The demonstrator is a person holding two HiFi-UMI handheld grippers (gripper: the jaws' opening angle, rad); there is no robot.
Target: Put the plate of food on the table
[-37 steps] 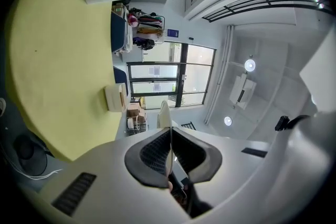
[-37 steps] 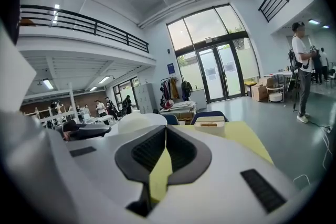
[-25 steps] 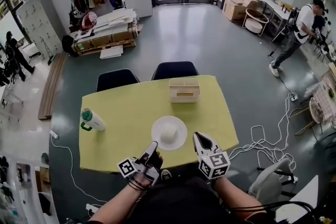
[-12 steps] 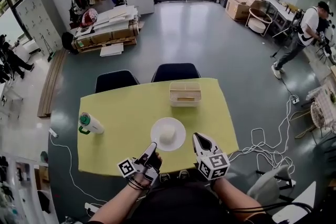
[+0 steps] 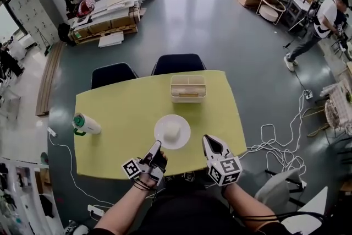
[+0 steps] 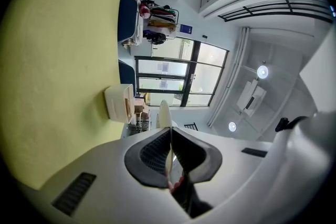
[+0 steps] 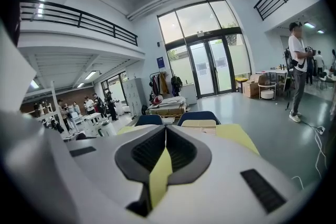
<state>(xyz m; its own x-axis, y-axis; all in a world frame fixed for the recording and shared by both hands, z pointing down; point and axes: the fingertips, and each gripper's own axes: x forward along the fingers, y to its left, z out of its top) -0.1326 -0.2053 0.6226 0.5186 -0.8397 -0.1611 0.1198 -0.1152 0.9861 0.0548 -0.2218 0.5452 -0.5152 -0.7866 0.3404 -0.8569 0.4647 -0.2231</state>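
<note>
A white plate (image 5: 162, 125) holding a pale lump of food (image 5: 172, 130) rests on the yellow table (image 5: 121, 113), near its front edge. My left gripper (image 5: 157, 145) meets the plate's near rim. In the left gripper view the gripper (image 6: 170, 131) is shut on that rim, a thin white sliver runs between its jaws, and the plate (image 6: 163, 113) shows edge-on just beyond. My right gripper (image 5: 208, 140) hovers over the table edge to the right of the plate, apart from it. It is shut (image 7: 165, 127) and holds nothing.
A white slatted rack (image 5: 188, 88) stands at the table's far side. A green-capped bottle (image 5: 85, 124) lies at the left. Two dark chairs (image 5: 177, 63) are tucked in behind. Cables (image 5: 275, 146) trail on the floor at right, where a person (image 5: 324, 19) walks.
The head camera has shifted, so the table and plate sit slightly lower and further left in the view. Both grippers keep their places relative to the plate.
</note>
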